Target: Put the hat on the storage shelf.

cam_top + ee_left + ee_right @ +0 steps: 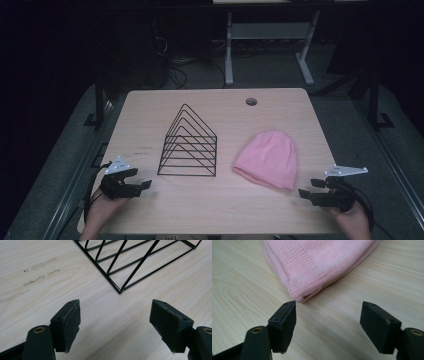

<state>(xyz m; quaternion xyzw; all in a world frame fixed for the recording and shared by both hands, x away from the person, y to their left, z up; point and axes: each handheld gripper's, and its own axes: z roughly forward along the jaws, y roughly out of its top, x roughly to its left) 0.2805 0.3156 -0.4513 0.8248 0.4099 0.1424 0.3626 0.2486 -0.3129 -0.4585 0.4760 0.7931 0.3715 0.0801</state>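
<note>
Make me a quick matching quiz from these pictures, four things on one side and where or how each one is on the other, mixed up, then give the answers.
Things:
1. wire rack
2. pink hat
3. left gripper
4. round hole

Descriptions:
A. far edge of the table
B. lying flat, right of centre
C. open, near the rack's corner
D. standing at the middle

Pairs: 1-D, 2-B, 3-C, 4-A

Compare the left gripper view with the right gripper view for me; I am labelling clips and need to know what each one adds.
The left gripper view has the black wire rack, its near corner ahead of the open left gripper, plus faint scuff marks on the wood. The right gripper view has the pink knit beanie, its ribbed corner just ahead of the open right gripper. Both share the light wooden table and two black fingers spread apart, holding nothing.
</note>
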